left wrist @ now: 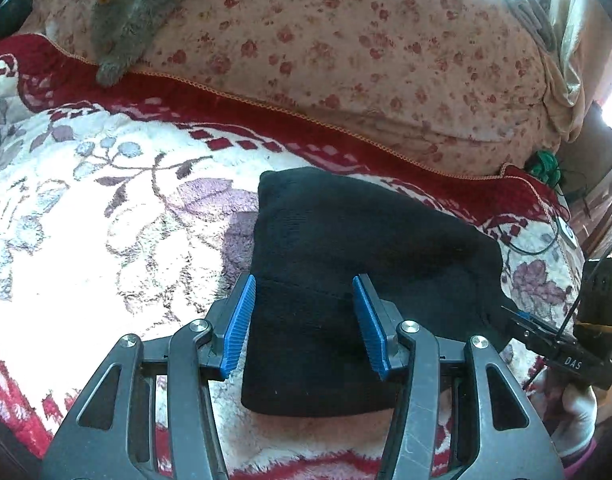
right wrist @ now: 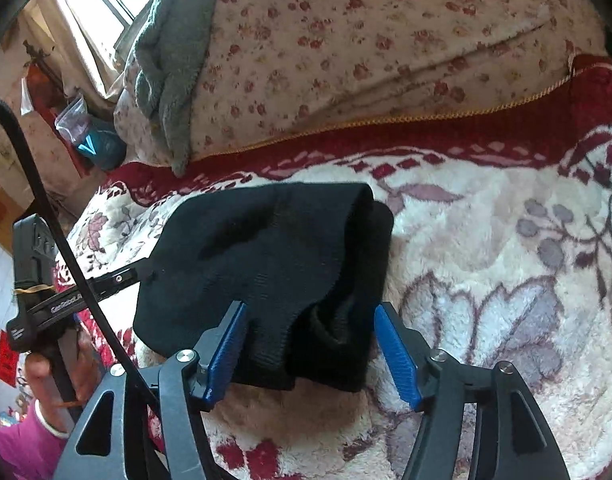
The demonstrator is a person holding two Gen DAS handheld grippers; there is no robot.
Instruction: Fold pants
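Hidden and cut-off parts:
- Pants: near right corner covered by the right claw, whose fingertips cannot be made out.
- Pants, right wrist view: left edge covers the left claw's tip.
- Quilt: cut by the top edge.
- Grey towel: upper end out of frame.
- Green item past the bed's far right corner: too small to identify.
- Bag: contents unclear.

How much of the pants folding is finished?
Mostly done, it seems: the black pants already lie in a compact folded bundle on the floral blanket. Nothing is in hand: the left gripper and right gripper both have open jaws around the bundle. In the right wrist view the layers look uneven, so maybe a final tidy is left.
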